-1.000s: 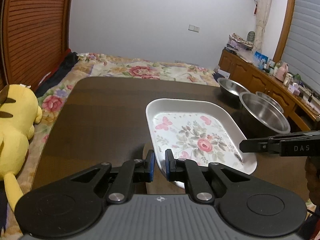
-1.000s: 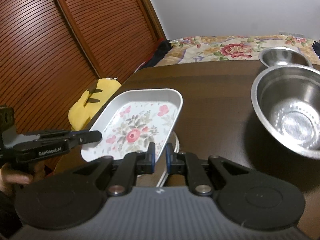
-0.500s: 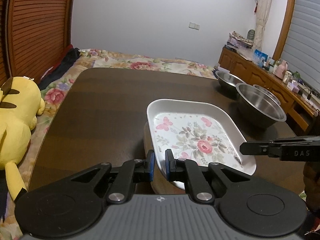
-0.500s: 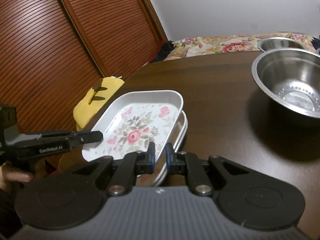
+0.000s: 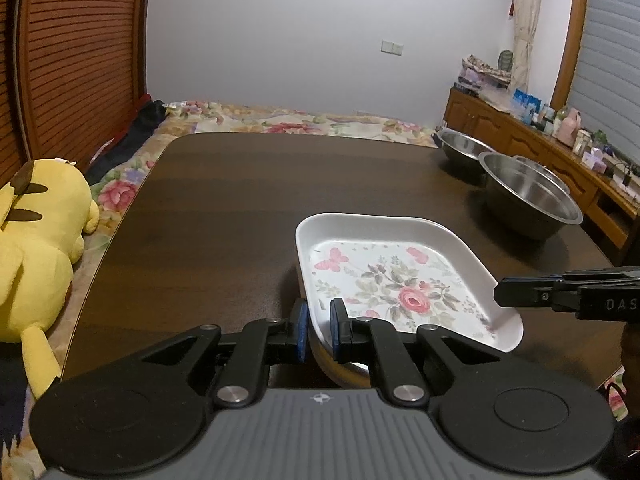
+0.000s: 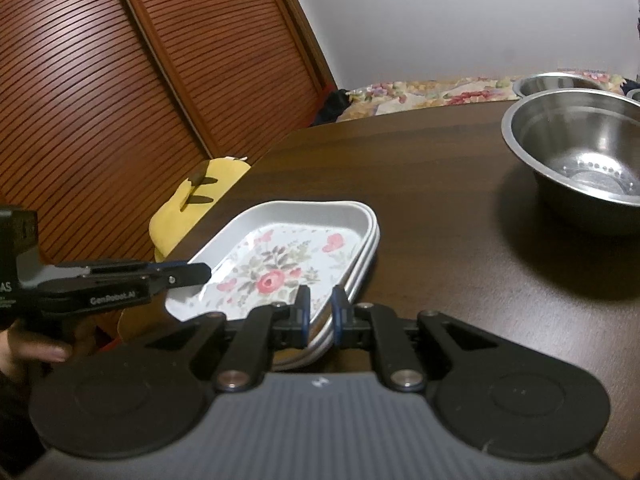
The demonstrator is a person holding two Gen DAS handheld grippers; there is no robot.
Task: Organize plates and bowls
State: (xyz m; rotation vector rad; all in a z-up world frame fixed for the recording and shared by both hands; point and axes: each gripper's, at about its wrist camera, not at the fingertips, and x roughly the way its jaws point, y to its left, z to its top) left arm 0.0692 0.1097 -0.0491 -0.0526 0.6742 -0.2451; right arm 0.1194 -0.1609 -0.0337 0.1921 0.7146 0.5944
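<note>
Both my grippers pinch the rim of a floral plate above a matching plate on a dark table.

My left gripper [image 5: 318, 330] clamps narrowly on the near-left rim of the floral plate [image 5: 400, 280]; my right gripper [image 6: 319, 312] clamps its opposite rim. The held plate sits on or just above a second white plate [image 6: 362, 268]; I cannot tell whether they touch. Steel bowls [image 6: 580, 160] stand well apart on the table [image 5: 248, 208]. A yellow plush toy [image 5: 36, 248] lies beside the table's left edge.
</note>
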